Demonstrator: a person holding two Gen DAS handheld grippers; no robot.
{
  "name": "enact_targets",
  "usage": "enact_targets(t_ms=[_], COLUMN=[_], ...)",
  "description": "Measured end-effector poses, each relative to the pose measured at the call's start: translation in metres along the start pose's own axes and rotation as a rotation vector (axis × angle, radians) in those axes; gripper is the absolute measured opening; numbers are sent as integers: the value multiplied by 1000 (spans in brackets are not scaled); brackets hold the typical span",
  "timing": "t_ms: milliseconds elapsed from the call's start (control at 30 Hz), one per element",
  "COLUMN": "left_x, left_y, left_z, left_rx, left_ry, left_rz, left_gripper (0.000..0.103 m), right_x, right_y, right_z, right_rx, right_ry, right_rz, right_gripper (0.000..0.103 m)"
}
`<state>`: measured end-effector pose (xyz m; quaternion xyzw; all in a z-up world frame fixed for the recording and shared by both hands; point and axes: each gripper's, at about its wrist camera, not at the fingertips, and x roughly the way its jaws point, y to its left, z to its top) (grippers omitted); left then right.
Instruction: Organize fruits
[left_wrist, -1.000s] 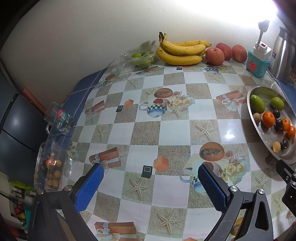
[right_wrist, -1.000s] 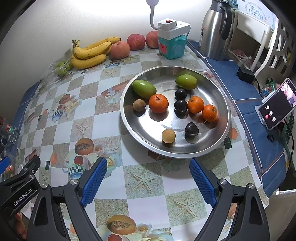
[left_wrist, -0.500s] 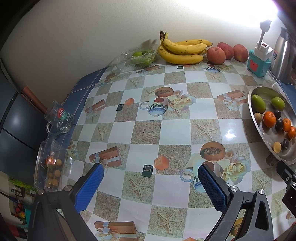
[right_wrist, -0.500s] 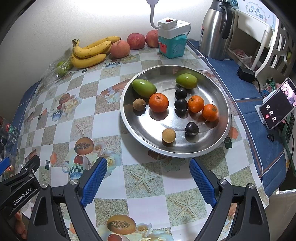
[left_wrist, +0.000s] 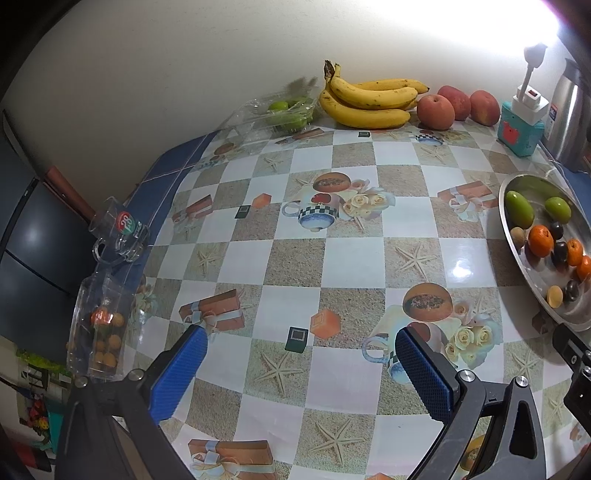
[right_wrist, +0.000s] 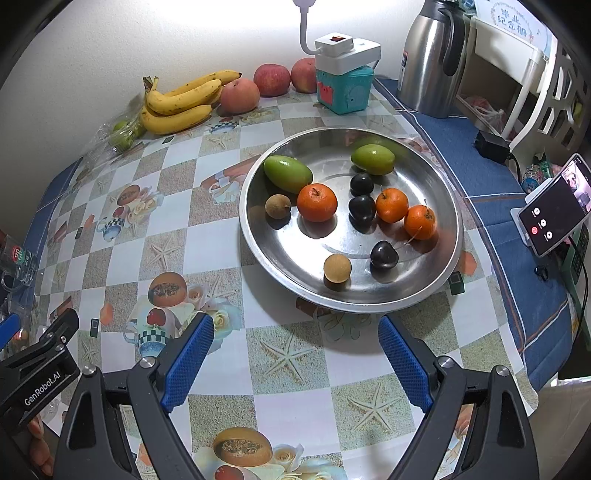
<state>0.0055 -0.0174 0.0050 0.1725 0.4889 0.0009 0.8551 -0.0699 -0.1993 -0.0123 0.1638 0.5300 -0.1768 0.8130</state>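
My right gripper (right_wrist: 295, 354) hangs wide open and empty; just ahead, the steel tray (right_wrist: 452, 258) holds the loose fruit. The nearest longan (right_wrist: 337, 268) looks light, round, likely to roll: I'd pinch across its middle. My left gripper (left_wrist: 299, 358) gapes empty too.

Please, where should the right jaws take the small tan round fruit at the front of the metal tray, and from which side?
Grip the tan fruit across its round middle, coming from above with the right gripper open. It lies alone; the dark plum beside it leaves a gap, and the tray rim blocks a low approach.
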Motion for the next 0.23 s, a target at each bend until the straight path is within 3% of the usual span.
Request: enact_targets(t_ms=[233], left_x=[-3], left_y=[2], left_z=[1], left_rx=[-19], left_ry=[-13], left_rz=[10], left_gripper=[103], right_x=[0], right_y=[0], right_z=[-1], right_rx=[0], right_ry=[1], right_rz=[0], right_gripper=[91])
